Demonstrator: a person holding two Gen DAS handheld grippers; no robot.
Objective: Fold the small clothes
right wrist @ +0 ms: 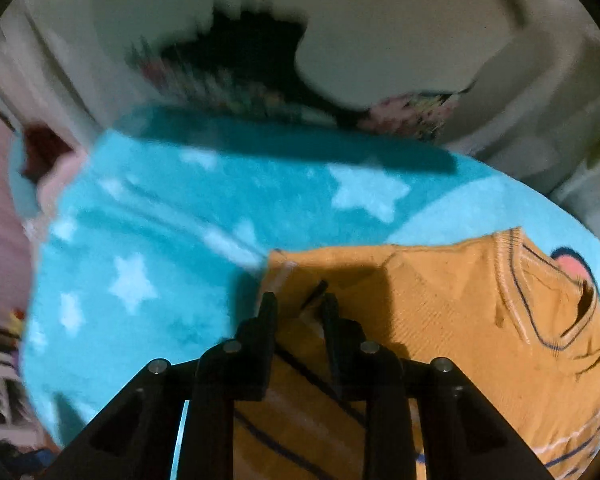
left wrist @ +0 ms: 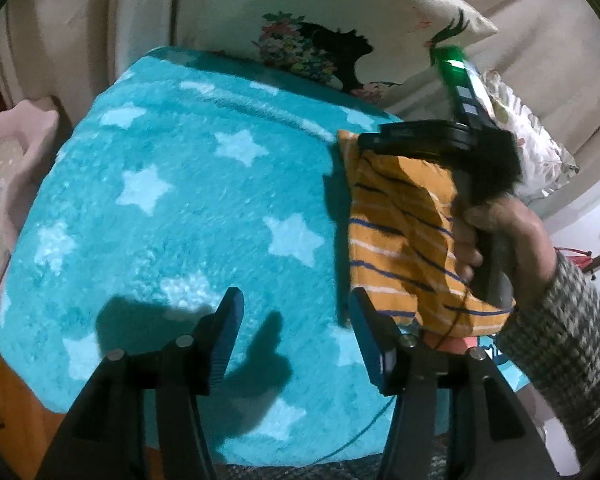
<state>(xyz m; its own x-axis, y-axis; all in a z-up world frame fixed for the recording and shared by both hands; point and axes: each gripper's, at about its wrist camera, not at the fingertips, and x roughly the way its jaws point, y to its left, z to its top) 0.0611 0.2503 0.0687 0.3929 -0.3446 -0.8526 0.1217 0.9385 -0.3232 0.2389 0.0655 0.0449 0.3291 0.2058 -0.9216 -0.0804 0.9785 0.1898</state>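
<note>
A small orange garment with blue and white stripes (left wrist: 400, 240) lies folded on the right part of a turquoise star blanket (left wrist: 180, 208). My left gripper (left wrist: 296, 320) is open and empty, just left of the garment's near edge. The right gripper shows in the left wrist view (left wrist: 420, 140), held by a hand over the garment's far end. In the right wrist view the right gripper (right wrist: 298, 304) has its jaws narrowly apart over a fold of the orange garment (right wrist: 440, 320); whether it pinches the cloth is unclear. The view is blurred.
A printed pillow (left wrist: 320, 36) leans behind the blanket. A floral cushion (left wrist: 532, 148) lies at the right. A pink padded item (left wrist: 8, 168) sits at the left. The blanket's near edge drops to a wooden floor (left wrist: 16, 400).
</note>
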